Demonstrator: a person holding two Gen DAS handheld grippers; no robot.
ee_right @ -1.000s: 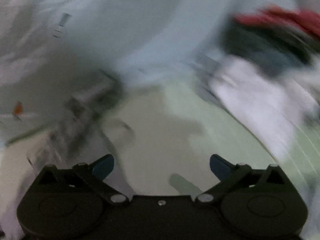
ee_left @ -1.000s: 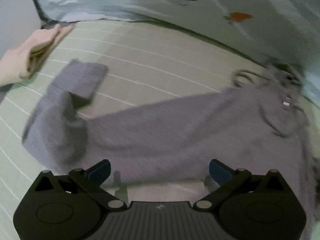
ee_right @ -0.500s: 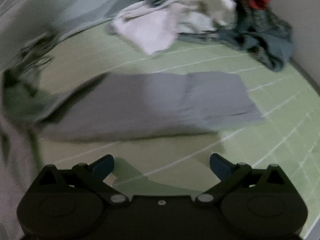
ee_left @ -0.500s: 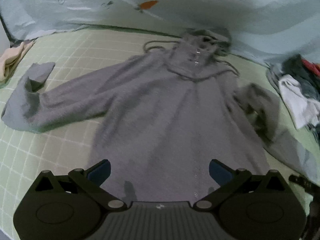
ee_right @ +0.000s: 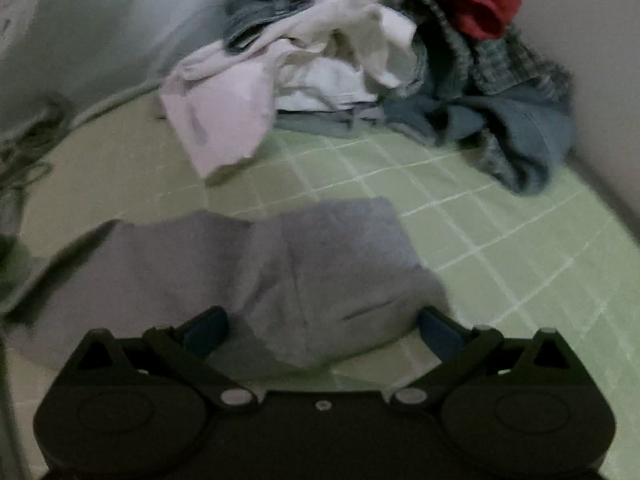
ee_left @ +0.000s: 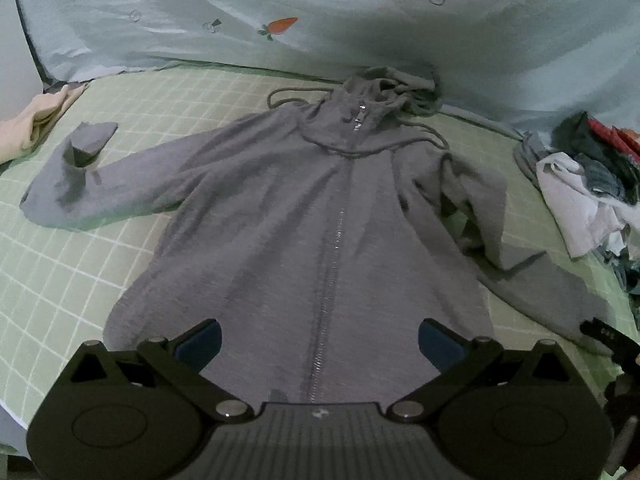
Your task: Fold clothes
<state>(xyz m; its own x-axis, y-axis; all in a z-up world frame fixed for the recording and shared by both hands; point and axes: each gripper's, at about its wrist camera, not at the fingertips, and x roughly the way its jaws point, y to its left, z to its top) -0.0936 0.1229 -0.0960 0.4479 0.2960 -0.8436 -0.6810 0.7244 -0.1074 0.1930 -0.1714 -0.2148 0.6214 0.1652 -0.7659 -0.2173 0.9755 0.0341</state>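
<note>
A grey zip hoodie (ee_left: 320,208) lies front-up on a green checked sheet (ee_left: 60,272), hood toward the back, zipper closed. Its left sleeve (ee_left: 84,184) stretches out left with the cuff folded up. Its right sleeve (ee_left: 532,280) bends down toward the right. My left gripper (ee_left: 318,340) hovers open above the hem, nothing between its fingers. In the right wrist view my right gripper (ee_right: 322,326) stands open low over the right sleeve's cuff end (ee_right: 320,272), which lies between the spread fingers.
A heap of mixed clothes (ee_right: 400,60), white, blue, plaid and red, lies at the sheet's back right (ee_left: 588,192). A pale folded garment (ee_left: 32,124) rests at the far left. A light blue carrot-print quilt (ee_left: 320,12) runs along the back.
The left view has steadied and pulled back, centring on the hoodie's hem. The right gripper swung from the quilt down over the right sleeve cuff and moved closer.
</note>
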